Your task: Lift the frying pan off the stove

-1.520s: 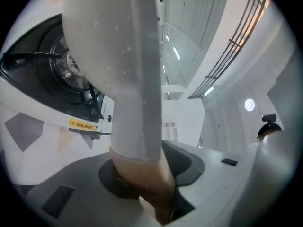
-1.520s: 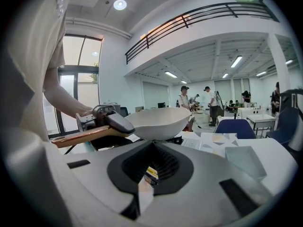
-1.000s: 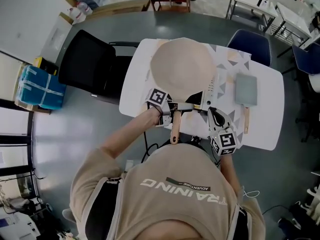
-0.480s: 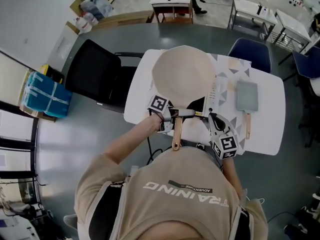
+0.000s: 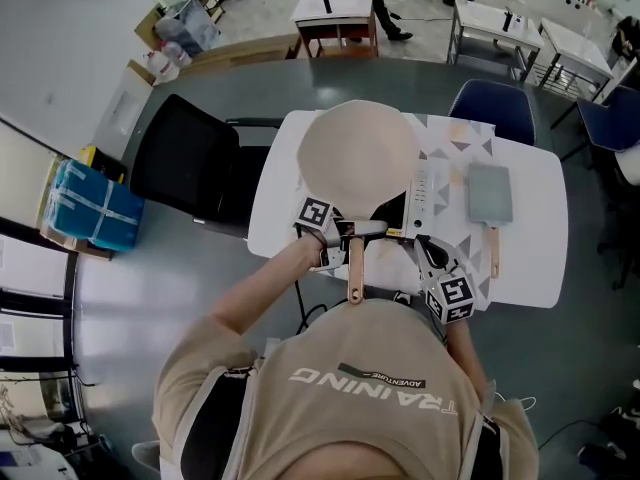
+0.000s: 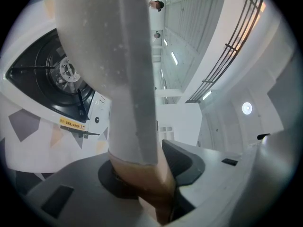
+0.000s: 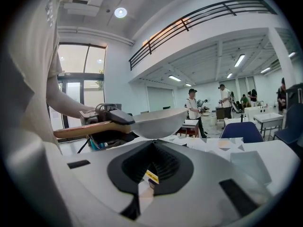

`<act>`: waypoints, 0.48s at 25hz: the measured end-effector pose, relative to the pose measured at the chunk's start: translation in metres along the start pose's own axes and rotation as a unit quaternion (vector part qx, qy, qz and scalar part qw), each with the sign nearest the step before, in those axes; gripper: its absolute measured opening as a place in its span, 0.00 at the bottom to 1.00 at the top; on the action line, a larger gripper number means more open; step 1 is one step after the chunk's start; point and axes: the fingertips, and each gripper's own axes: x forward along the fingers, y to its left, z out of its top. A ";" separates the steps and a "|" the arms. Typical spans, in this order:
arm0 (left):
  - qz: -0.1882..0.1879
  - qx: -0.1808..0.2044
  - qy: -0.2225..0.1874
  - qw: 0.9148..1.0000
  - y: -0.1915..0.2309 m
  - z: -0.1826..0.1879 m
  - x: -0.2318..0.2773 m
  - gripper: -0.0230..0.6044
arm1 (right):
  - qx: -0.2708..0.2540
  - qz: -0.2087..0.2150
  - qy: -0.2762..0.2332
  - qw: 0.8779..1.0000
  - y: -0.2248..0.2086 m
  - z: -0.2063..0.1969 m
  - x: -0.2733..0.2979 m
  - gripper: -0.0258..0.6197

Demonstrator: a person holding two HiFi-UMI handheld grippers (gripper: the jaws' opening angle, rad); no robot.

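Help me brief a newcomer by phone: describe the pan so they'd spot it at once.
On the white table sits a black stove. The pan hangs above it, gripped by the left gripper. It's the only round, beige thing, with a wooden handle.

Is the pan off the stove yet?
Yes, mostly done. Done: the left gripper is clamped on the wooden handle of the frying pan, and the right gripper view shows the pan in the air. In hand: it hangs above the stove. Left: probably carrying it aside.
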 end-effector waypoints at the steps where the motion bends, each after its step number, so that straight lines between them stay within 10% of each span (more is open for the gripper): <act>1: 0.001 -0.001 -0.001 1.000 0.000 0.000 0.000 0.29 | 0.000 0.000 0.001 1.000 0.000 -0.001 0.000 0.04; 12: -0.007 -0.007 -0.009 1.000 -0.008 0.004 0.002 0.29 | -0.001 0.003 0.004 1.000 0.000 -0.001 -0.001 0.04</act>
